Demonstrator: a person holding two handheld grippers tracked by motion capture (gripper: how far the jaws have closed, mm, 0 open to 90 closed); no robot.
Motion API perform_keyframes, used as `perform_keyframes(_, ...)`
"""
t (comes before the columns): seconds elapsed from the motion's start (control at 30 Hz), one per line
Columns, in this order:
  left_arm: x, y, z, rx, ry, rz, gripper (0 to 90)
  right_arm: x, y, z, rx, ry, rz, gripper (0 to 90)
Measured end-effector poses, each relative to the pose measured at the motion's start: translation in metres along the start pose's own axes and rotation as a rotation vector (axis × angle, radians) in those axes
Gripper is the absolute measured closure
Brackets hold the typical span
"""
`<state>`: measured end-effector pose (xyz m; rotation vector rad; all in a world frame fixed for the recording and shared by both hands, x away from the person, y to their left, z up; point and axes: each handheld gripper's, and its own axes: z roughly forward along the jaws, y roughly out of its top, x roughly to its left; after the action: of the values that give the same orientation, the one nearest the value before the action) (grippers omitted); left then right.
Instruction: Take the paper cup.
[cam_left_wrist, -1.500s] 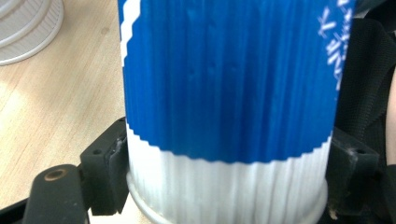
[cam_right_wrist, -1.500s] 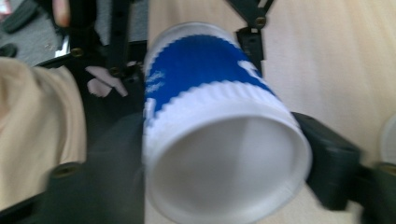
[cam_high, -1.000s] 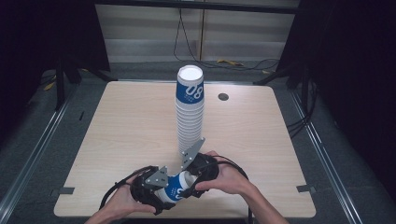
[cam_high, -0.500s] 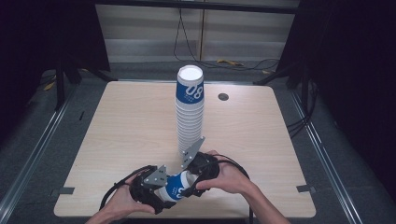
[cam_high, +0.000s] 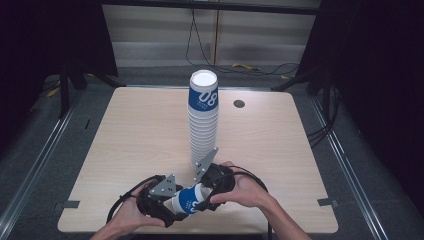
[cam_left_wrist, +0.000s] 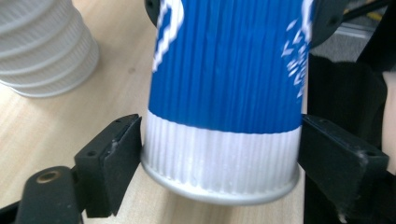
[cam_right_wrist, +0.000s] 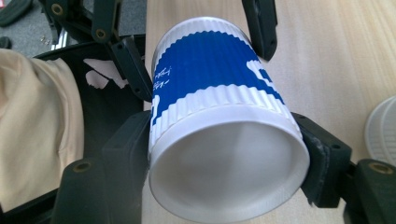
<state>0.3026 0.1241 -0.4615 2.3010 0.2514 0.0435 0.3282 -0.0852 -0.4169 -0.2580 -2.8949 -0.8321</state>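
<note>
One loose blue-and-white cup (cam_high: 187, 200), lying sideways near the table's (cam_high: 125, 140) front edge, just in front of the cup stack (cam_high: 203, 120). Two grippers on it: right gripper (cam_right_wrist: 224, 154) clamped at the rim end, left gripper (cam_left_wrist: 219, 154) clamped at the base end, pads pressing both sides. One tall stack; cup count unreadable, ribs blur together. One dark disc (cam_high: 239, 104) beyond the stack. Cup's print partly covered by jaws.

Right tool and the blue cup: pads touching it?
Touching. The right gripper view shows the right tool with both black pads pressed against the white rim band of the blue cup, one on each side, no gap visible.
</note>
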Motion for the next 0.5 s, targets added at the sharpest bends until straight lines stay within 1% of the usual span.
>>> perform_keyframes(0.03, 0.001, 0.000, -0.001, -0.011, 0.000, -0.007, 15.4, 0.000, -0.001, -0.001, -0.003, 0.003, 0.002, 29.2)
perform_keyframes(0.07, 0.002, 0.000, -0.003, -0.016, 0.005, -0.003, 15.7, -0.001, -0.001, -0.002, -0.013, -0.004, -0.001, 29.2)
perform_keyframes(0.1, 0.002, -0.001, -0.004, -0.032, 0.003, -0.013, 15.4, -0.001, -0.002, -0.004, -0.018, -0.008, 0.004, 29.2)
perform_keyframes(0.13, 0.003, -0.001, -0.006, -0.036, 0.011, -0.007, 15.6, -0.002, -0.002, -0.005, -0.018, -0.008, 0.005, 29.2)
perform_keyframes(0.17, 0.003, -0.001, -0.007, -0.049, 0.013, -0.010, 15.5, -0.001, -0.003, -0.006, -0.010, -0.016, 0.009, 29.2)
perform_keyframes(0.2, 0.003, -0.001, -0.008, -0.064, 0.012, -0.017, 15.5, -0.002, -0.004, -0.006, -0.017, -0.014, 0.013, 29.2)
perform_keyframes(0.23, 0.003, -0.001, -0.010, -0.076, 0.021, -0.021, 15.5, -0.002, -0.005, -0.006, -0.022, -0.012, 0.008, 29.2)
perform_keyframes(0.27, 0.004, 0.000, -0.012, -0.085, 0.024, -0.021, 15.4, -0.002, -0.006, -0.007, -0.024, -0.014, 0.016, 29.2)
perform_keyframes(0.3, 0.004, 0.000, -0.014, -0.095, 0.029, -0.019, 15.4, -0.002, -0.007, -0.007, -0.026, -0.013, 0.013, 29.1)
perform_keyframes(0.33, 0.005, 0.000, -0.015, -0.106, 0.039, -0.024, 15.5, -0.001, -0.008, -0.007, -0.022, -0.014, 0.024, 29.1)
perform_keyframes(0.43, 0.007, -0.001, -0.019, -0.135, 0.050, -0.055, 15.6, -0.002, -0.013, -0.007, -0.032, -0.017, 0.027, 29.1)
perform_keyframes(0.47, 0.008, -0.001, -0.021, -0.139, 0.052, -0.055, 15.7, -0.002, -0.015, -0.008, -0.033, -0.026, 0.033, 29.0)
perform_keyframes(0.5, 0.009, -0.002, -0.022, -0.152, 0.053, -0.066, 15.7, -0.003, -0.016, -0.009, -0.037, -0.029, 0.034, 29.0)
